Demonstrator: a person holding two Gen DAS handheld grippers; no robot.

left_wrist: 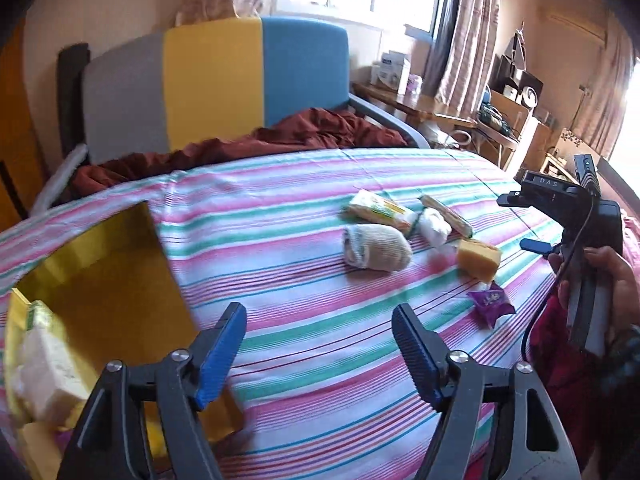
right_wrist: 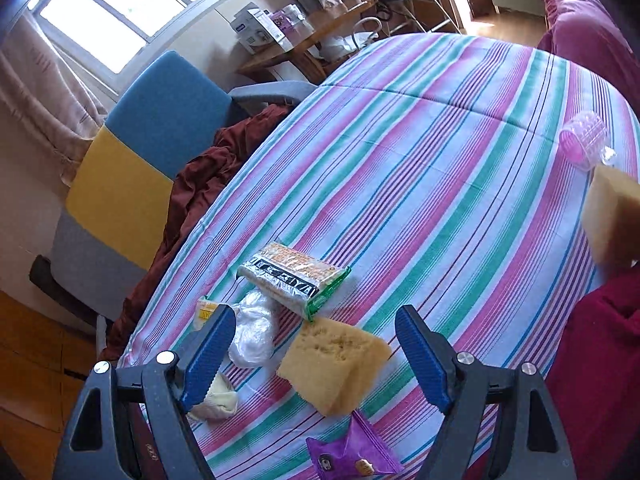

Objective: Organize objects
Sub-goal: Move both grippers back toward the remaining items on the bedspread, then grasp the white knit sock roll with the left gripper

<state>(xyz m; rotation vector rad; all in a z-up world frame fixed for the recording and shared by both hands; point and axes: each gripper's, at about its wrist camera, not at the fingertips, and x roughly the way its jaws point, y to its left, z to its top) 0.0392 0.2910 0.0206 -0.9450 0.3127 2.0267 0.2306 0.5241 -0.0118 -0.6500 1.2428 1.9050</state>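
Both tongs are standing open and empty: the left tongs point(left_wrist: 320, 344) beside the gold box point(left_wrist: 116, 276), the right tongs point(right_wrist: 316, 354) over the sponge point(right_wrist: 334, 364) lying on the striped bed point(right_wrist: 440, 160).

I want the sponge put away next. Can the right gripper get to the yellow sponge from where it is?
Probably yes. The right gripper is open and empty, and the yellow sponge lies on the striped cloth right between its fingers, top uncovered. Only the purple packet and cracker pack crowd its sides.
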